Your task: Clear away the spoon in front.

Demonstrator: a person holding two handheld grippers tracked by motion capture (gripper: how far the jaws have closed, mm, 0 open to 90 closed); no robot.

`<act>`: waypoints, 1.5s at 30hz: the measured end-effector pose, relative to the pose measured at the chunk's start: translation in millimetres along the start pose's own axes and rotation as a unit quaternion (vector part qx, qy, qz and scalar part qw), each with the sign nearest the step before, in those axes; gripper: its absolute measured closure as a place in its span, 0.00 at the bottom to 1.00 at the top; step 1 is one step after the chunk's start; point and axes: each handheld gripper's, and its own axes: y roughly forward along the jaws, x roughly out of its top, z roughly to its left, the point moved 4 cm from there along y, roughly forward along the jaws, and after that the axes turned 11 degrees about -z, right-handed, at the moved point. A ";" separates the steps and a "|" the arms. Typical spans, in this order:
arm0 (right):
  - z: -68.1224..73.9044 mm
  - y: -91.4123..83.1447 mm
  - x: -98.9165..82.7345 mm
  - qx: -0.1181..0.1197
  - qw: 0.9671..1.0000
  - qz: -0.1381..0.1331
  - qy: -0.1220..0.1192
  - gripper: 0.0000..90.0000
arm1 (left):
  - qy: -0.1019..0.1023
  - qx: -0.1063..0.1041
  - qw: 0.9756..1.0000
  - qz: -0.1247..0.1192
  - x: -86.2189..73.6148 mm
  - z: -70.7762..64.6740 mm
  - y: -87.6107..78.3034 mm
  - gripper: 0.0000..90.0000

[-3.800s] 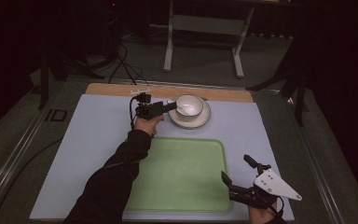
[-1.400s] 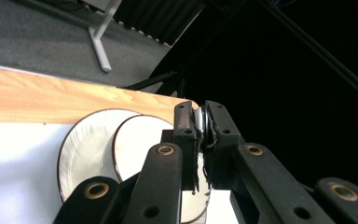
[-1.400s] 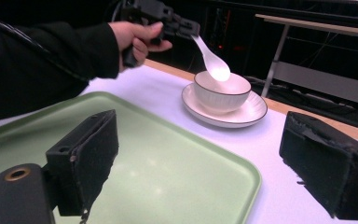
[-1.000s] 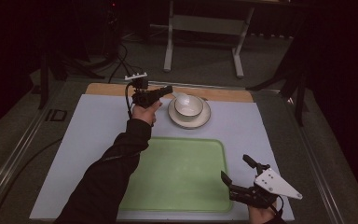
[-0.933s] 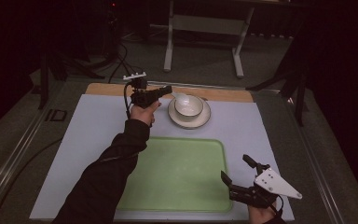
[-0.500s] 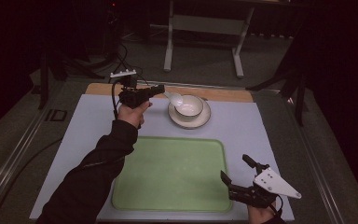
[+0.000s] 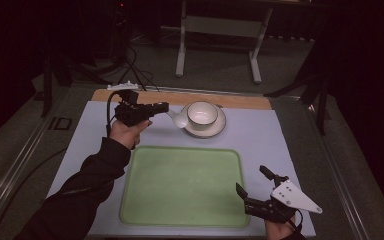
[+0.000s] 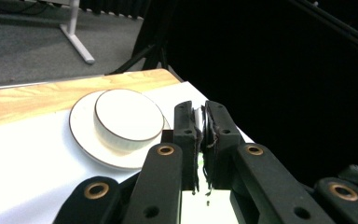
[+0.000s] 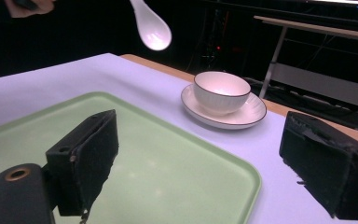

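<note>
Up and leftward goes my left gripper [image 7: 161, 106], jaws clamped on the white spoon [image 7: 176, 118], its bowl hanging just left of the cup [image 7: 202, 114] and saucer [image 7: 219, 127]. My right gripper [image 7: 254, 186] waits, jaws spread wide and empty, by the green tray [image 7: 180, 185] corner.

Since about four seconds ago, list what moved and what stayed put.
The left gripper, shut on the white spoon, lifted it out of the bowl and drew back to the left, so the spoon now hangs in the air beside the saucer. The bowl, saucer, green tray and the open right gripper stayed where they were.
</note>
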 end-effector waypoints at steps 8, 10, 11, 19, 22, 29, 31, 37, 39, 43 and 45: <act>0.8 0.9 -0.2 0.002 1.000 0.000 0.001 0.13 | 0.015 -0.022 0.999 0.027 -6.5 -4.5 -25.5 0.94; 1.0 1.1 -0.3 0.003 1.000 0.001 0.001 0.13 | 0.017 -0.024 0.999 0.033 -8.2 -4.7 -31.5 0.94; 1.0 1.1 -0.4 0.003 1.000 0.000 0.000 0.13 | 0.018 -0.027 0.999 0.036 -9.2 -5.0 -34.4 0.94; 1.4 2.6 -1.1 0.004 1.000 0.002 -0.002 0.13 | 0.027 -0.041 0.997 0.059 -20.7 -2.9 -55.2 0.94; 2.0 3.2 -1.5 0.005 1.000 0.004 -0.002 0.13 | 0.029 -0.049 0.996 0.071 -25.5 -1.8 -61.5 0.94; 2.8 4.0 -2.1 0.007 1.000 0.006 -0.002 0.13 | 0.038 -0.062 0.991 0.113 -37.4 -2.4 -71.0 0.94; 3.2 4.3 -2.2 0.008 1.000 0.007 -0.003 0.13 | 0.038 -0.069 0.988 0.130 -41.9 -2.9 -72.6 0.94; 2.9 4.7 -3.0 0.009 1.000 0.009 -0.003 0.13 | 0.044 -0.085 0.980 0.174 -54.6 -4.4 -75.9 0.94; 2.8 4.6 -2.9 0.009 1.000 0.008 -0.003 0.13 | 0.045 -0.092 0.977 0.184 -59.1 -5.6 -77.0 0.94; 3.6 5.5 -3.2 0.012 1.000 0.010 -0.004 0.13 | 0.048 -0.110 0.969 0.218 -72.3 -7.5 -78.1 0.94; 3.9 6.0 -3.6 0.013 1.000 0.012 -0.004 0.13 | 0.051 -0.122 0.962 0.237 -79.7 -8.2 -78.6 0.94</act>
